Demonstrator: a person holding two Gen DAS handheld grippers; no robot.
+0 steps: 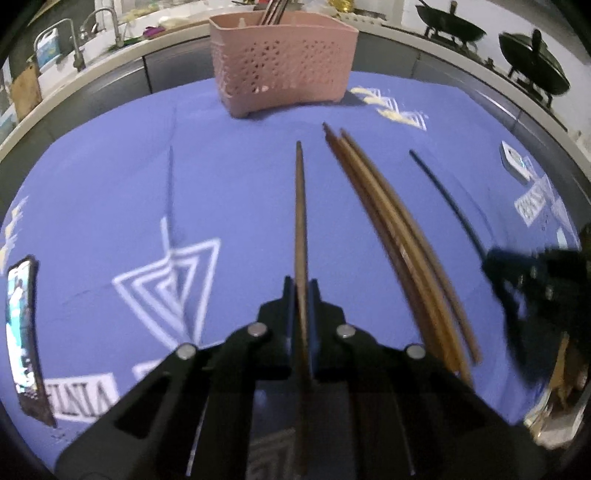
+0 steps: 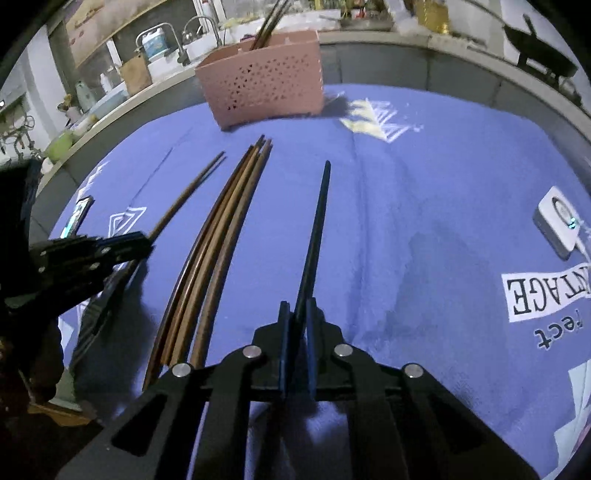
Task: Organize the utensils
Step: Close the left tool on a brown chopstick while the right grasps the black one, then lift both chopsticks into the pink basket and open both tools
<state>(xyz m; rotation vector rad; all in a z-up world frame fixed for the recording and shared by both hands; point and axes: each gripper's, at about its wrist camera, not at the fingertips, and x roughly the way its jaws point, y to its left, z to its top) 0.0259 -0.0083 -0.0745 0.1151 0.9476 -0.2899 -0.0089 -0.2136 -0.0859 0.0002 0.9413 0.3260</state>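
You held both grippers tilted steeply down toward the blue cloth (image 1: 229, 177), side by side, each pointing at the pink basket (image 1: 284, 66) that stood well ahead at the cloth's far edge. Your left gripper (image 1: 303, 291) had its jaws clamped on a single brown chopstick (image 1: 300, 206), which ran straight out from between the pads toward the basket, its tip well short of it. Your right gripper (image 2: 297, 314) was pinched on a dark chopstick (image 2: 317, 225) in the same way — shaft between the pads, tip aimed ahead and a little to the right of the basket. Between your two tools lay a bundle of brown chopsticks (image 2: 218, 236), close together on the cloth and fanned only slightly at the far ends; it sat just right of your left gripper and just left of your right one. In the right wrist view your left gripper (image 2: 122, 247) showed at the left, low over the cloth. To the left of it a phone (image 1: 22, 332) lay near the cloth's edge, and to the right of your right tool a small white device (image 2: 561, 221) sat near the other edge. Ahead of both tips the cloth lay bare up to the basket, which already held a few upright utensils (image 2: 267, 22); beyond it ran the counter edge (image 1: 110, 55).
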